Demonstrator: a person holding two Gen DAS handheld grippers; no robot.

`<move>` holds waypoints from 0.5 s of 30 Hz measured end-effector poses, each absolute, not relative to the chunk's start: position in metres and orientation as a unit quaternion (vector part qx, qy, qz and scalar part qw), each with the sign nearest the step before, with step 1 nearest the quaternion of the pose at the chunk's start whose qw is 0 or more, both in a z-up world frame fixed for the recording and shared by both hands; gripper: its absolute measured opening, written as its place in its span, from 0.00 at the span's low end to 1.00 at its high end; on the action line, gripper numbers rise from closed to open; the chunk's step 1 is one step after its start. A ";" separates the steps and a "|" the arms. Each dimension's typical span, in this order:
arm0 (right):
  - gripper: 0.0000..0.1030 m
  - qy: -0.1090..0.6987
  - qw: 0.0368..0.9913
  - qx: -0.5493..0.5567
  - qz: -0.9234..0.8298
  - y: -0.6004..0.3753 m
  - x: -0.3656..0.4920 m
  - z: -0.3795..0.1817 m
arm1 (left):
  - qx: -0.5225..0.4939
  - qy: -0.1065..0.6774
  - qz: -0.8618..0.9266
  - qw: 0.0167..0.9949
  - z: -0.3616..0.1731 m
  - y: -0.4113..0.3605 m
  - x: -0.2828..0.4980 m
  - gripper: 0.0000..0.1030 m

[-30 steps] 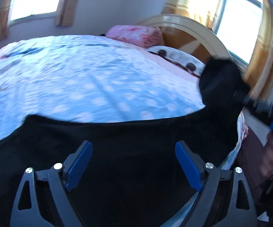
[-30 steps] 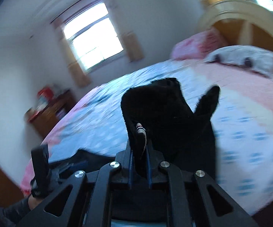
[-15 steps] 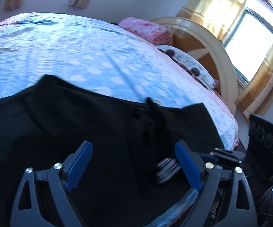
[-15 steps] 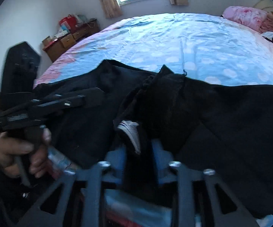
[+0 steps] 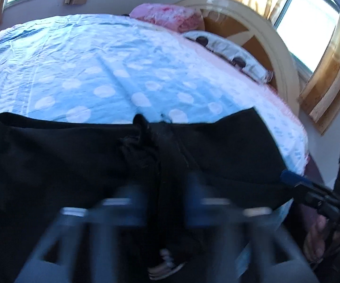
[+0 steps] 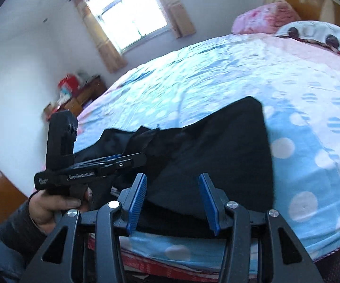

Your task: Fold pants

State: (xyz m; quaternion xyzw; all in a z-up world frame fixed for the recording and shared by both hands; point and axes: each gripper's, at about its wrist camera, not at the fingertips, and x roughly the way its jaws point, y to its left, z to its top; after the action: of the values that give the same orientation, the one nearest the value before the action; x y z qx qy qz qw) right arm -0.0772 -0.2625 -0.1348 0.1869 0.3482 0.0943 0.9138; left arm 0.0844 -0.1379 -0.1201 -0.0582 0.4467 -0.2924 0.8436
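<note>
Black pants point(image 5: 80, 160) lie spread across the near edge of the blue polka-dot bed, with a bunched fold point(image 5: 146, 146) at their middle. They also show in the right wrist view point(image 6: 217, 155). My left gripper point(image 5: 165, 202) is motion-blurred, its jaws partly drawn in around the bunched middle of the pants; a white label point(image 5: 165, 266) shows below. From the right wrist view the left gripper point(image 6: 132, 159) looks nearly shut over the fabric. My right gripper point(image 6: 172, 200) is open and empty, just off the pants' near edge.
The bed point(image 5: 99, 66) has a pink pillow point(image 5: 170, 16) and a white patterned pillow point(image 5: 229, 47) at a curved wooden headboard point(image 5: 264, 37). A wooden dresser point(image 6: 80, 99) with red items stands by the far wall under a window point(image 6: 127, 11).
My right gripper has opened and let go of the pants, then drawn back. My left gripper's jaws have moved in from wide open onto the pants' bunched middle.
</note>
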 end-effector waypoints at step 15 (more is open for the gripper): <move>0.47 0.368 0.907 0.190 0.082 -0.265 -0.068 -0.153 | -0.112 0.439 -0.225 0.862 -0.122 -0.057 0.050 0.09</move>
State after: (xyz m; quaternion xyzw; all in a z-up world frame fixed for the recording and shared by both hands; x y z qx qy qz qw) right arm -0.0677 -0.2652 -0.1528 0.1901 0.3678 0.0822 0.9065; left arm 0.0496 -0.0570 -0.1218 -0.1120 0.4395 -0.2247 0.8625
